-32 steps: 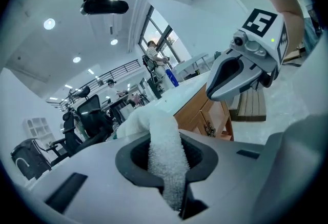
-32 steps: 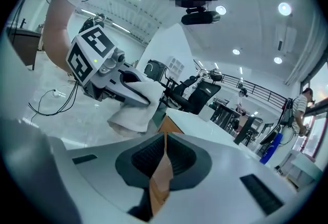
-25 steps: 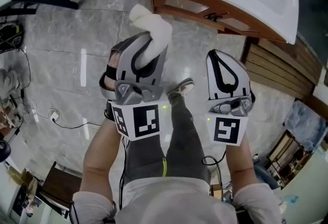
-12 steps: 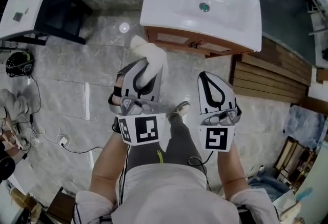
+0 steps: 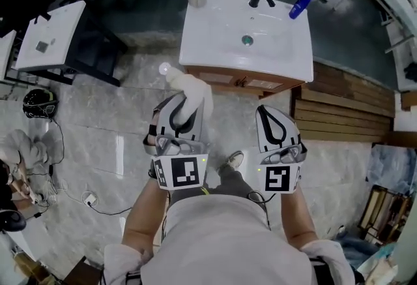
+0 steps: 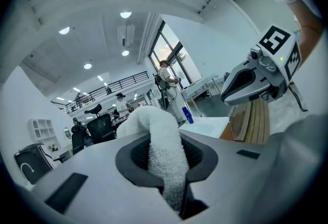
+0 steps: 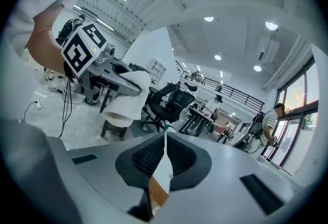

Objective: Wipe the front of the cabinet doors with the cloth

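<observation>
- While my left tongs [image 5: 184,106] are clenched on the white cloth [image 5: 190,87], its loose end sticks out past the tips toward the far side.
- My right tongs [image 5: 272,114] are closed on nothing, with only a thin slit between the jaws.
- The cabinet doors [image 5: 228,78] lie straight ahead under the white sink [image 5: 215,23], and their front runs left to right.
- The cloth hand is nearer, facing the left door but not touching it, so I judge a forward reach comes next.
</observation>
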{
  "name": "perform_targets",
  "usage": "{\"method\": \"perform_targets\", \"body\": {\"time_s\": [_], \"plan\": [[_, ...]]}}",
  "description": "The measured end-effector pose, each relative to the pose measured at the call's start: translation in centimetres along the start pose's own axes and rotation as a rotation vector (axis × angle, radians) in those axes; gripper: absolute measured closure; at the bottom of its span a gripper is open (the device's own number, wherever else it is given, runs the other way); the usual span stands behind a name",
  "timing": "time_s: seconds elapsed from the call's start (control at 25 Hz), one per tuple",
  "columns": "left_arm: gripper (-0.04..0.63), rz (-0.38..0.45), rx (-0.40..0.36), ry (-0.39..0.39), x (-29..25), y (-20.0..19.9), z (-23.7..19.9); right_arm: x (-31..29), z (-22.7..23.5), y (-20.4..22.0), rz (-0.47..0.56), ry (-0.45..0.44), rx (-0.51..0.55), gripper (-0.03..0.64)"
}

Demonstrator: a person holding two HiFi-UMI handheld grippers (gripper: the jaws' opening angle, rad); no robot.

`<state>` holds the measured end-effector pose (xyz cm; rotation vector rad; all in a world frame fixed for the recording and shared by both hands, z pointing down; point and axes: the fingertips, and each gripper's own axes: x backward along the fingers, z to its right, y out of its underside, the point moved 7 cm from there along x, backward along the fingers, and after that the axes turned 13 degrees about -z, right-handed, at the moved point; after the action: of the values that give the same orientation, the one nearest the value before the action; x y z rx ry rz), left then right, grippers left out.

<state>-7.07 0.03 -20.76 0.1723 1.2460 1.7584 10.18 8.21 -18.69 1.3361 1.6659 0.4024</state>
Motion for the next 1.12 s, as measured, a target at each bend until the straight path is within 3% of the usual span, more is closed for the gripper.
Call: {"method": "perform_targets", "body": {"time_s": [0.16, 0.44, 1.12], "plan": [[0.522, 0.012, -0.03, -0.042, 1.2, -2.2, -1.3, 1.5, 1.8, -0.7, 0.043, 0.027, -0.054, 0.574], [0.522, 0.02, -0.065, -0.103, 2.3, -3.8, -1.3, 2.2, 3.7, -1.8, 0.096, 0.032, 0.014, 0.574], [0.522, 0.005, -0.127, -0.082, 3.0, -2.0, -0.3, 2.5, 1.0, -2.5, 0.062, -0.025, 0.006, 0.575]]}}
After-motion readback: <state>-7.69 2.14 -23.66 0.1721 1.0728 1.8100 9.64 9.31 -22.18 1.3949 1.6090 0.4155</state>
